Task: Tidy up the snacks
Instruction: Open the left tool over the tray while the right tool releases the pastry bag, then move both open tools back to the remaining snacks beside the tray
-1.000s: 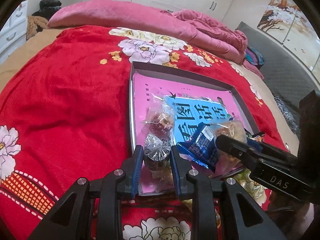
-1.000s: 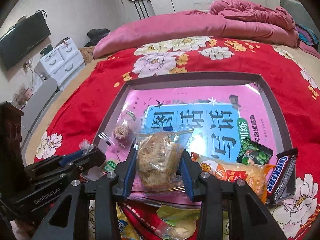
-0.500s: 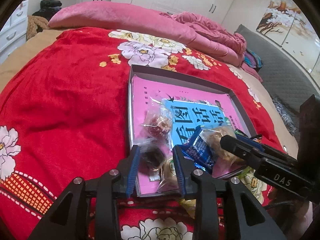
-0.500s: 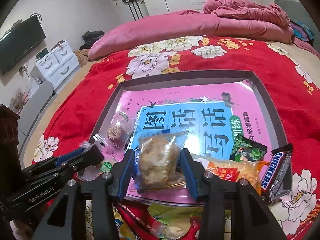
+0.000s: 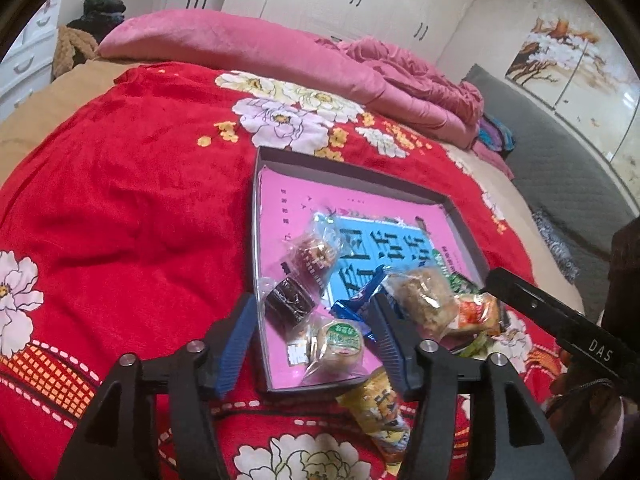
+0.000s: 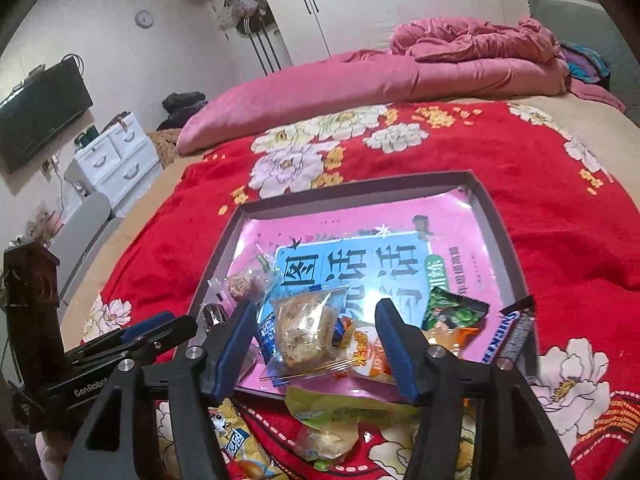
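On a red flowered blanket (image 5: 120, 208), snacks lie in a shallow tray (image 6: 500, 216). The left gripper (image 5: 312, 334) opens around a dark wrapped cake (image 5: 289, 306), not touching. The right gripper (image 6: 316, 332) opens around a clear-wrapped pastry (image 6: 304, 330), pads apart from it.

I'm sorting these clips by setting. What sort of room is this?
Almost certainly a bedroom: a bed under a red floral blanket, a rolled pink quilt, and white wardrobe doors behind.

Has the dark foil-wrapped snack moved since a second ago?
Yes. The dark foil-wrapped snack left the left tool, whose jaws are opening, and now lies in the tray.
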Demonstrator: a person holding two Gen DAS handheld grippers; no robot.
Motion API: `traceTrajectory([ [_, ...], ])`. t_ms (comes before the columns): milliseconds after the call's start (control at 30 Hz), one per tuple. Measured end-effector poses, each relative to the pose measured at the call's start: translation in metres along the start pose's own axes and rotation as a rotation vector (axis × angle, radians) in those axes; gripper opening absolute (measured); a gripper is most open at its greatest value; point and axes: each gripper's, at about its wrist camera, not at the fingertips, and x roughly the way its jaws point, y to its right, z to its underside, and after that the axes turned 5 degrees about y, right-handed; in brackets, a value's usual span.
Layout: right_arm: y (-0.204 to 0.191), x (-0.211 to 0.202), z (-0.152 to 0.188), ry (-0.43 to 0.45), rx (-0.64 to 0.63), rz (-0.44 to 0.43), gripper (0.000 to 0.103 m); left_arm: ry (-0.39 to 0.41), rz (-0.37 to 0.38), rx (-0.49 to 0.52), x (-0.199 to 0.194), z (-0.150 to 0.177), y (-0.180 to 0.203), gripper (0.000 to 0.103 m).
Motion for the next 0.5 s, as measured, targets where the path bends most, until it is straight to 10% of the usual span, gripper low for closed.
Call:
traceTrajectory([
  [500,0.018,-0.044,0.010,0.048,0.045,0.016,0.075,0.021,0.056,-0.043,-0.029,0.011,0.002,0.074],
])
